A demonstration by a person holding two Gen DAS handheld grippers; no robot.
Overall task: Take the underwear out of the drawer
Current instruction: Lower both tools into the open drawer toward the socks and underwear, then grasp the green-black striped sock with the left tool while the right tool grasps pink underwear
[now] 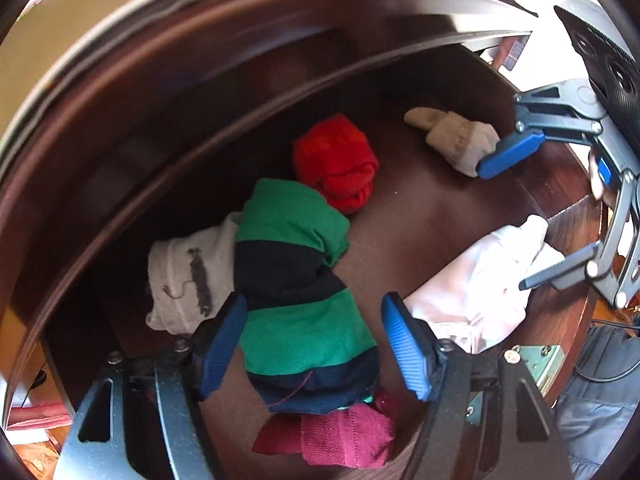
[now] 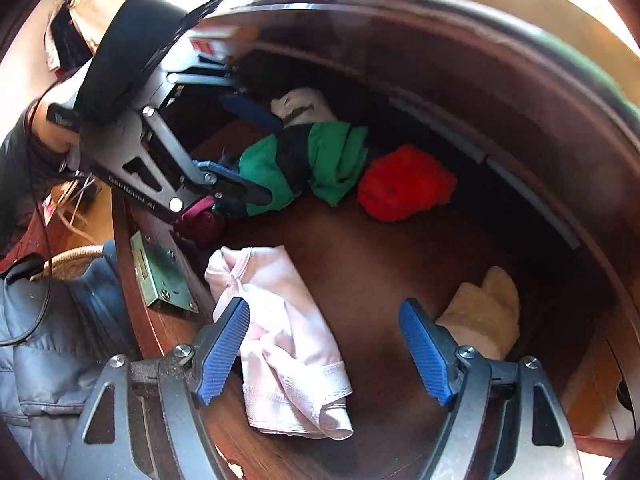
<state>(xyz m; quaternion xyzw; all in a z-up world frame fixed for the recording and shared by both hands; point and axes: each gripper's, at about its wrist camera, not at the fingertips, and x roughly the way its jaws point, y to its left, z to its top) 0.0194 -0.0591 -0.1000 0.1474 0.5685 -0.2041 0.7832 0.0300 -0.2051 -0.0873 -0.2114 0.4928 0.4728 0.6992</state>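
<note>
Dark wood surrounds everything: I'm looking down into an open drawer (image 2: 360, 264) with both tongs inside it. My left gripper (image 1: 314, 344) has its jaws apart, straddling a green-and-navy striped bundle (image 1: 296, 288); neither pad seems to be pressing on it. My right gripper (image 2: 324, 348) is also spread wide, its left pad touching or just over the pale pink underwear (image 2: 288, 332), which lies crumpled near the drawer's front wall, just beside the brass lock plate (image 2: 160, 276).

Other pieces sit around: a red sock ball (image 2: 404, 182) toward the back, a beige sock (image 2: 484, 312) just beside my right gripper's right-hand pad, a white sock (image 1: 188, 280) tucked against the striped bundle, and a magenta piece (image 1: 344, 436) under the bundle's near end.

Where this could slip, as I judge it: the pink garment sits off to one side of my right jaws rather than between them, so closing now might catch only a fold or thin edge, and limp cloth could slide out on the lift. The beige sock is close enough to be pinched along with it. On the left, closing would take the striped bundle, which may be socks rather than underwear; I can't tell. The front wall and lock plate could snag trailing fabric.
</note>
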